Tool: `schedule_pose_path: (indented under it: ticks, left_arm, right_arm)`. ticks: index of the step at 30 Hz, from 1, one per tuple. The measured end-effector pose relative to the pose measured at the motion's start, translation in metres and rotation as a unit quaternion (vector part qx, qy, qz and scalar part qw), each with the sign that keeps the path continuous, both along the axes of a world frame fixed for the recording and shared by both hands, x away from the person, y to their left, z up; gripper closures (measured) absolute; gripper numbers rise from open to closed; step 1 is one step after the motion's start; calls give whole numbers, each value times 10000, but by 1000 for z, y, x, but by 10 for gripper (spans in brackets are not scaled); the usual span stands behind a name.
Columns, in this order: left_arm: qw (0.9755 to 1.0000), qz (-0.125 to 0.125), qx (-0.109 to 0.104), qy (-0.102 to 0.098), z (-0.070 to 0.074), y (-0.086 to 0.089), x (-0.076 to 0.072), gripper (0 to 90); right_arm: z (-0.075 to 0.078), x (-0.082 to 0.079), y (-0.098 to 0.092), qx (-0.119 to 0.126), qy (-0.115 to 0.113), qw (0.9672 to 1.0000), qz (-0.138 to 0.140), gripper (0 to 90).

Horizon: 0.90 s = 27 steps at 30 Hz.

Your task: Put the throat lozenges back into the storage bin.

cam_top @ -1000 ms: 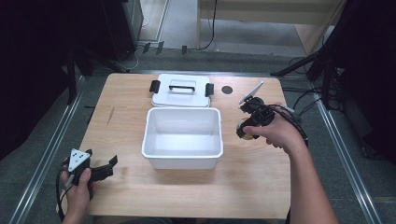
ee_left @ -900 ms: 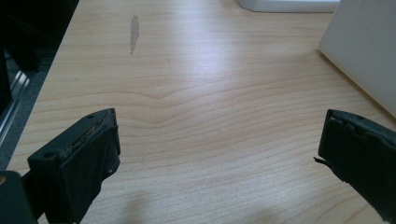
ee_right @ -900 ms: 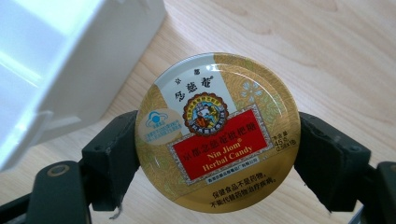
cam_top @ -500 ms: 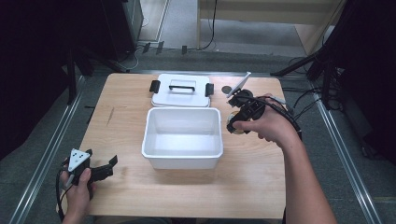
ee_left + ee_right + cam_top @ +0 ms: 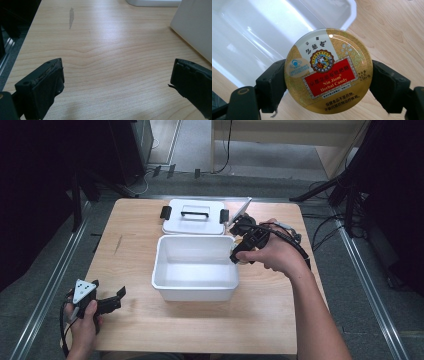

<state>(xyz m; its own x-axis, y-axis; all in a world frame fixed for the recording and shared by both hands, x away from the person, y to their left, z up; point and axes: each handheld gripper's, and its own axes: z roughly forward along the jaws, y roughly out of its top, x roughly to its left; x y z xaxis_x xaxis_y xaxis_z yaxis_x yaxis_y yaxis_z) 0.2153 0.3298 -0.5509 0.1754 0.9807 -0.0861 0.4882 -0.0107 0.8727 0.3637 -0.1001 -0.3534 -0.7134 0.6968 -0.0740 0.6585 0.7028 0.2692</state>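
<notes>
Since the earlier frames the right gripper [image 5: 239, 251] has travelled left from the bare wood at the right of the table to the right rim of the white plastic box [image 5: 196, 268], while the left gripper [image 5: 107, 303] has kept its place near the table's near left corner.

From the high view, the open box sits at the middle of the wooden table [image 5: 130, 330]. Its white lid [image 5: 195, 216], with a black handle and black side clips, lies flat just beyond the box's far wall. The right hand [image 5: 272, 252] holds its gripper over the box's right wall, near the far right corner. The left hand [image 5: 82, 322] rests at the near left edge, its gripper pointing right toward the box and well apart from it.

Seen from the left gripper view, the two black jaws stand wide apart with nothing between them, low over bare wood grain. A dark streak [image 5: 71, 17] marks the wood farther off, and the box's white wall [image 5: 193, 27] stands at the right.

Through the right gripper view, the jaws are closed partway onto a round gold candy tin [image 5: 328, 71], its pads pressing the rim on both sides. The lid faces the camera, printed "Nin Jiom Herbal Candy" on a red band. Behind the tin lies the box's hollow white interior [image 5: 262, 35], with its rim and the wood at the right.
</notes>
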Motion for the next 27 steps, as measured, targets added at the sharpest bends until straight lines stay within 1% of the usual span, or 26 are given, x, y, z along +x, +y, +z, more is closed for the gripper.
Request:
schedule_pose_path:
  ticks: [6,8,10,11,16,19,22,25,27]
  left_arm:
    - [10000,-7,-3,3,0,0,0,0]
    - [10000,-4,-5,-3,0,0,0,0]
    - [10000,-6,-6,-2,0,0,0,0]
    - [10000,-7,-5,-1,0,0,0,0]
    - [10000,-5,-8,-11,0,0,0,0]
    - [10000,-3,-3,-14,0,0,0,0]
    - [10000,-15,7,-2,0,0,0,0]
    - [10000,-14,3,-1,0,0,0,0]
    - [10000,-13,12,2,0,0,0,0]
  right_arm:
    - [-3,-5,14,-13,2,9998,198,206]
    - [-4,-7,18,-8,-9,9995,330,205]
    - [-7,-9,22,-16,-58,9985,546,206]
    - [-8,-10,24,5,-34,9979,646,205]
    - [-18,-14,29,34,-32,9950,1001,205]
    - [-26,-14,29,38,-55,9920,1261,205]
    - [-32,-13,27,121,-52,9907,1351,205]
    - [-35,-12,25,252,-131,9888,1463,205]
    - [-37,-12,25,287,-159,9875,1545,205]
